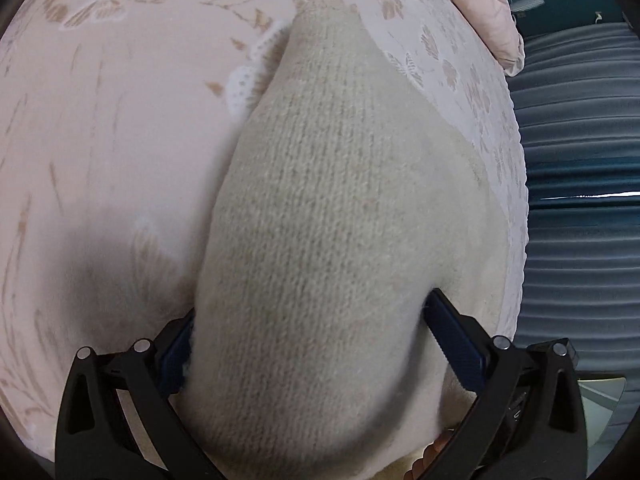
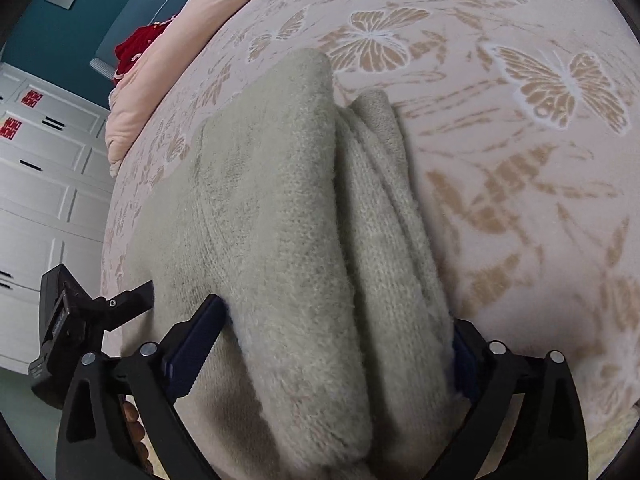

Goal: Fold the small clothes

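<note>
- The left gripper pinches a thick fold of the cream knitted sweater, its blue pads pressed into the wool on either side.
- The sweater lies on the bed, over a pink bedspread with butterfly patterns, near the bed's right edge.
- The right gripper clamps bunched layers of the same sweater.
- Far left of it: white drawers, a pink quilt and a red cloth.
</note>
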Demonstrator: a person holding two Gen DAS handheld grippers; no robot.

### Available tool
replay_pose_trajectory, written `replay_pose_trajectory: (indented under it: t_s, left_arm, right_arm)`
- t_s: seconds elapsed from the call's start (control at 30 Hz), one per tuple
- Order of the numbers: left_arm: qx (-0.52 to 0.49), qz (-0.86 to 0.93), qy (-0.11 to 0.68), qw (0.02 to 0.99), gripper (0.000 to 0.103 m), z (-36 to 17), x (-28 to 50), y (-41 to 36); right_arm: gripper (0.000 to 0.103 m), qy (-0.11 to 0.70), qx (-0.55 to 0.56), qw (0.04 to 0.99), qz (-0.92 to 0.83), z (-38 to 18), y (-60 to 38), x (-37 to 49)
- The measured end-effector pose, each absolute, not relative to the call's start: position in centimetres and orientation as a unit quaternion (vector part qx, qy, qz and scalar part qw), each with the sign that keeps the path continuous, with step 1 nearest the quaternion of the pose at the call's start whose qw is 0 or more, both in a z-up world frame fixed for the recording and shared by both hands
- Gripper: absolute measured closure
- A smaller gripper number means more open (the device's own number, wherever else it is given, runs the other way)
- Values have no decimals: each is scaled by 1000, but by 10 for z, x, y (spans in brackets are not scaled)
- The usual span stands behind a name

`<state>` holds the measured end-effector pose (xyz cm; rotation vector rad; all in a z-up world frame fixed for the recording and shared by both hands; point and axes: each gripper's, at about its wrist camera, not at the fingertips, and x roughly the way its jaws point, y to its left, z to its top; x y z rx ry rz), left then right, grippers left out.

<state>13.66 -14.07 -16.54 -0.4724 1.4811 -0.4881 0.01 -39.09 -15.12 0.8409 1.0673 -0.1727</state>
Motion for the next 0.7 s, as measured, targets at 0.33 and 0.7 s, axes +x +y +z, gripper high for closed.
replay_pose_trajectory:
  t_s: [0.33, 0.7]
  left_arm:
    - [-153, -291, 634, 700, 40, -121, 123, -152]
    - [-158, -299, 662, 668, 6, -157, 63, -158]
  right_arm:
    - [67, 460, 415, 783, -54, -123, -402, 2]
    - [43, 458, 445, 764, -89, -135, -420, -72]
